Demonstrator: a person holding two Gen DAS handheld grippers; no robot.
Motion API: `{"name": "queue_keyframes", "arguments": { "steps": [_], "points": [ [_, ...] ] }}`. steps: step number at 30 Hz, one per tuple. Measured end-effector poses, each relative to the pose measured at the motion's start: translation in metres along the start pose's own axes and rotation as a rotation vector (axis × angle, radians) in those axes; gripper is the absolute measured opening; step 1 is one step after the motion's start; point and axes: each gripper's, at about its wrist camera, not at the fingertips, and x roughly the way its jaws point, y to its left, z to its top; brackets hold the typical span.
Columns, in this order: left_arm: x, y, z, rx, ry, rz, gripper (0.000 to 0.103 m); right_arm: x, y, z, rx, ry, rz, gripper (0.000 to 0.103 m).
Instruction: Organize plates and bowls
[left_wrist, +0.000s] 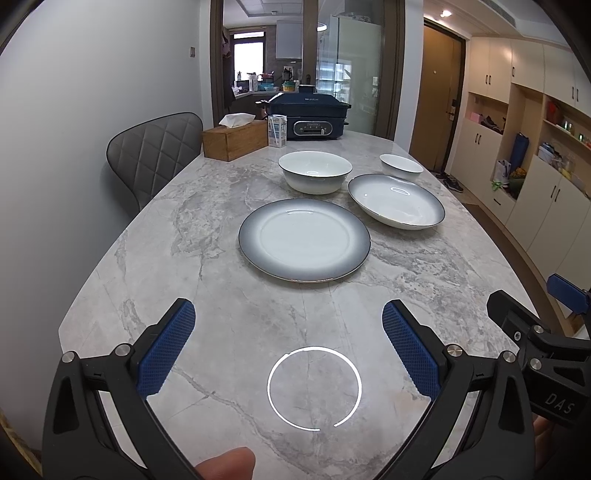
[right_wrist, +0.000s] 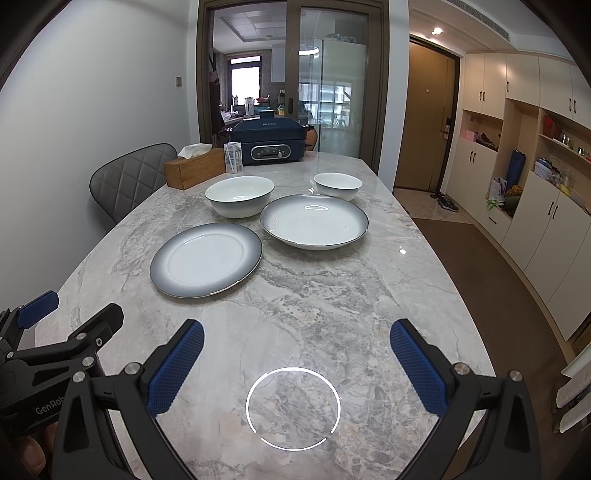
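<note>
A flat plate (left_wrist: 304, 243) (right_wrist: 206, 259) with a grey rim lies nearest on the marble table (left_wrist: 184, 229) (right_wrist: 332, 302). Behind it to the right rests a deeper grey-rimmed plate (left_wrist: 396, 201) (right_wrist: 314, 220). A large white bowl (left_wrist: 314, 171) (right_wrist: 239, 195) stands behind the flat plate, and a small white bowl (left_wrist: 401, 166) (right_wrist: 337, 185) stands at the far right. My left gripper (left_wrist: 289, 325) hovers open over the near table, short of the flat plate. My right gripper (right_wrist: 297, 341) is open too, beside it, with nothing between its blue pads.
A wooden tissue box (left_wrist: 235, 139) (right_wrist: 195, 170), a small carton (left_wrist: 277, 130) (right_wrist: 233, 157) and a dark blue electric cooker (left_wrist: 308, 116) (right_wrist: 272, 144) stand at the table's far end. A grey chair (left_wrist: 155, 155) (right_wrist: 129, 177) sits at the left side. Cabinets (right_wrist: 535, 184) line the right wall.
</note>
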Motion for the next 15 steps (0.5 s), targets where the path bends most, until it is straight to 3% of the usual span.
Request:
{"name": "queue_keyframes", "arguments": {
  "steps": [7, 15],
  "points": [
    [0.012, 0.007, 0.001, -0.024, 0.019, -0.04, 0.102, 0.002, 0.001, 0.002, -0.002, 0.005, -0.006, 0.103],
    [0.043, 0.023, 0.011, -0.028, 0.058, -0.035, 0.102, 0.039, 0.005, 0.013, -0.019, 0.047, -0.005, 0.103]
  ]
}}
